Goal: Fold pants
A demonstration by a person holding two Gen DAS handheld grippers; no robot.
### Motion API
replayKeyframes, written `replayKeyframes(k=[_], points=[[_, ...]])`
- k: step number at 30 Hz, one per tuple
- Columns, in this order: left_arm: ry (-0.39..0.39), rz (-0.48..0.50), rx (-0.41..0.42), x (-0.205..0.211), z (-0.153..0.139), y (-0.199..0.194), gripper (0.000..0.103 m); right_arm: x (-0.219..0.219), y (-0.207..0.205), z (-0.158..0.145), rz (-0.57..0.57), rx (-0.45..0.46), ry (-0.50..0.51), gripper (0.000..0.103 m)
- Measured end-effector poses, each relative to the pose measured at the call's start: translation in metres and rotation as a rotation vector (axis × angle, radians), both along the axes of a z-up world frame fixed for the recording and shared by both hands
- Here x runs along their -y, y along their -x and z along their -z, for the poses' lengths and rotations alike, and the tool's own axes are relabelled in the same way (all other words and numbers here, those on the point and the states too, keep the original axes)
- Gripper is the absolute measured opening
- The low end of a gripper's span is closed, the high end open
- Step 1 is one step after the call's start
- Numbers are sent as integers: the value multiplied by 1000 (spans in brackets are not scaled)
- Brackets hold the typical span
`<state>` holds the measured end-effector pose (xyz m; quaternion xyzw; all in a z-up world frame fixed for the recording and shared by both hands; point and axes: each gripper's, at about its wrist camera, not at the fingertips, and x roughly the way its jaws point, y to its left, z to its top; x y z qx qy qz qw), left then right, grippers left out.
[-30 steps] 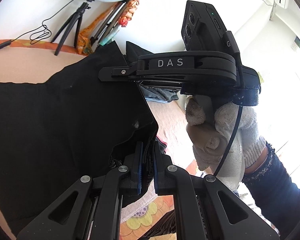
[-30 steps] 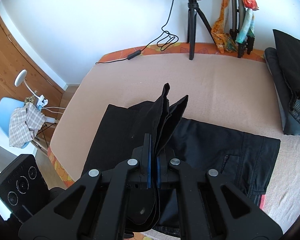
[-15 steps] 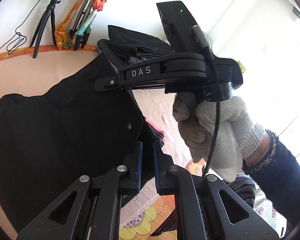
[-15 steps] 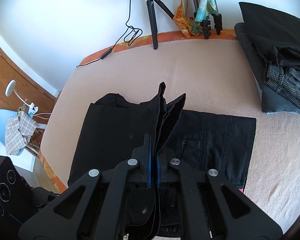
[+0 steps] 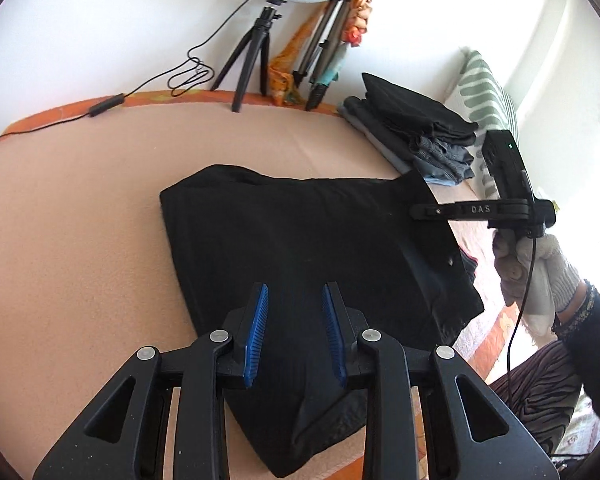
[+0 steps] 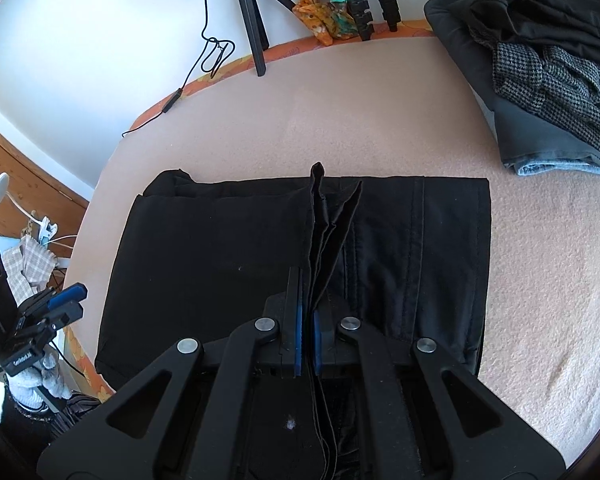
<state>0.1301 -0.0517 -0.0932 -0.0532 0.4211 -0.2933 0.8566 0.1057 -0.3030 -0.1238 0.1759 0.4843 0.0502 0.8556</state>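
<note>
Black pants [image 5: 300,240] lie folded on the beige bed surface [image 5: 80,220]. My left gripper [image 5: 294,294] is open and empty, just above the near part of the pants. My right gripper [image 6: 307,300] is shut on a pinched fold of the black pants [image 6: 220,248], which stands up between its blue pads. In the left wrist view the right gripper [image 5: 414,211] is at the far right corner of the pants, held by a gloved hand [image 5: 536,272]. The left gripper [image 6: 68,298] shows at the left edge of the right wrist view, off the bed.
A pile of folded dark and checked clothes [image 6: 548,64] lies at the far right of the bed. A ring-light tripod [image 5: 252,60] and its cable [image 5: 140,88] stand at the back edge by the wall. A striped pillow [image 5: 488,96] is at far right.
My left gripper has opened and let go of the pants, which now lie flat in front of it. My right gripper has carried its fold across and lower, still shut on it.
</note>
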Motion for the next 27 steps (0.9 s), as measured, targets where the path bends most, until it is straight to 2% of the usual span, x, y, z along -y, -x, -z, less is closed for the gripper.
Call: replayKeyframes(k=[2,5,9,13,19,22,25,26,27], points=[[5,-4,-18,-1,5,-7,26,3,2,2,3,-3,3,5],[0,10,4,2,3,-6,26,7,3,2,22,-4,-9,5],[28,30,6,7,1,-4,26,9,9,-8,27,16,12,5],[25,58,-12,14,6,-1,26,15,12,-11,49,18,26,4],[-30,126,-58,32,27,8,26,11,8,-2,43,-11,98,4],[-59,154,-78,36,38,15,26,8,5,8,38,-39,176,4],[-103,178,-67,37,44,23,26,13,4,10,56,-42,169,4],[-111,183,-65,37,45,25,26,14,5,10,62,-45,174,5],[-114,186,-65,36,47,27,26,15,5,9,65,-46,183,11]])
